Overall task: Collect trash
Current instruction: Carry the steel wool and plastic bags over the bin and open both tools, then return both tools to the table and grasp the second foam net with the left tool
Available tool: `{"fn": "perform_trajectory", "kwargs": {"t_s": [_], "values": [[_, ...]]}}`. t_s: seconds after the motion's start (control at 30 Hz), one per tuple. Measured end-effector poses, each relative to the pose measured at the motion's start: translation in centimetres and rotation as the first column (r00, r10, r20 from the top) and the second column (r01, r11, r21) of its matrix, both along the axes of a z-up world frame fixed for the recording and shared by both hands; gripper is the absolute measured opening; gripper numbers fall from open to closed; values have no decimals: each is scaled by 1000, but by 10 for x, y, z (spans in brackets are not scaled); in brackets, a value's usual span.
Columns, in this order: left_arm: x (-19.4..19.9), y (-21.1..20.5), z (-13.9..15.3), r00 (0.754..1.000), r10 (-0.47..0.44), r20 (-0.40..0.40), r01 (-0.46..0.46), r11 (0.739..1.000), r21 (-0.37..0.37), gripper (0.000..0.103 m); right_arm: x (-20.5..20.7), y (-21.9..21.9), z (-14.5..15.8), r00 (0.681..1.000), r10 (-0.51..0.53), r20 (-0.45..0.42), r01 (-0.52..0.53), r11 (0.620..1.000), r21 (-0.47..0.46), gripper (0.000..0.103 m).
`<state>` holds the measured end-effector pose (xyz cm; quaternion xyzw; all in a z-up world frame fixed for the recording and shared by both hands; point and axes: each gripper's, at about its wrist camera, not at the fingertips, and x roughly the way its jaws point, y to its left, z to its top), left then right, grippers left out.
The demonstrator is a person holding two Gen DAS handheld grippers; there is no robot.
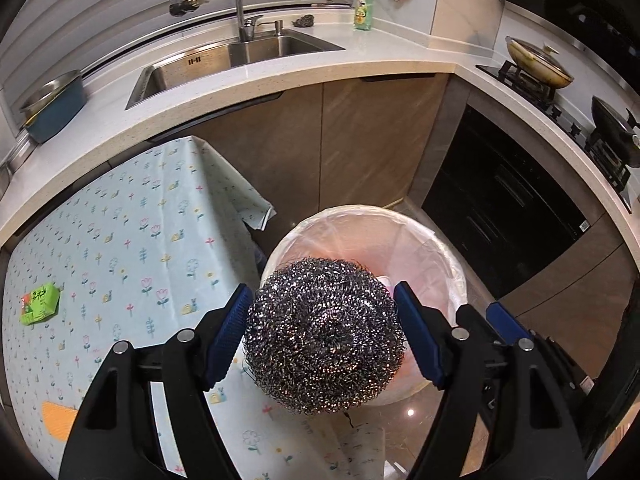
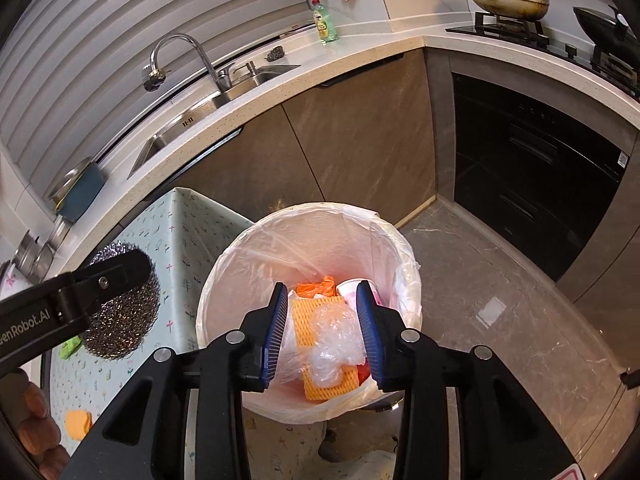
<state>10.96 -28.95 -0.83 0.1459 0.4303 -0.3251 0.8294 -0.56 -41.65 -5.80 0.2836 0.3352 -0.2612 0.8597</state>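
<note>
The left gripper [image 1: 322, 338] carries a ball of steel wool [image 1: 323, 336] between its blue pads. The left pad [image 1: 226, 340] presses into the wire, while the right pad [image 1: 420, 336] looks to be at the ball's edge or just off it; I take it as a grip, but a light one. From the right wrist view the same steel wool [image 2: 124, 320] hangs over the tablecloth [image 2: 180, 232], just left of the trash bin [image 2: 404, 248], not yet above its mouth.

The right gripper [image 2: 322, 330] hovers over the bin with its jaws parted. No earlier look is on hand, so all I can say is that the crumpled clear plastic [image 2: 334, 332] and the orange foam net [image 2: 308, 336] seen between the pads lie down in the bin liner, and the pads do not press on them. That hand looks finished with its load.

So the step in hand is the drop-off: one item is in, and the scourer is next. The left hand needs to carry the ball rightward until it is squarely over the bin opening, then spread its jaws fully so the wire does not snag on a pad.

Further out, a green packet [image 1: 40, 304] and an orange piece [image 1: 56, 420] are on the cloth, likely the next pickups.
</note>
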Motion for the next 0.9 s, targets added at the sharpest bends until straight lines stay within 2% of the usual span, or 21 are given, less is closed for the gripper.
{"fn": "perform_trajectory", "kwargs": {"t_s": [0.1,0.2,0.43,0.67,0.9], "values": [[-2,-5,3,1000,-2,11,2,1000,-8,71,-4,-1,3,1000,-8,5,8,1000,-6,40],[-2,-3,9,1000,7,18,-7,999,-37,80,-5,-2,6,1000,-8,11,9,1000,-11,41],[2,8,16,999,36,30,-34,998,-51,81,-1,7,15,1000,15,23,-14,1000,-23,41],[19,47,18,991,131,18,-129,990,-64,81,12,31,24,996,77,34,-76,996,-35,42],[40,102,14,967,254,18,-253,966,-45,81,33,71,33,986,165,39,-163,985,-59,46]]}}
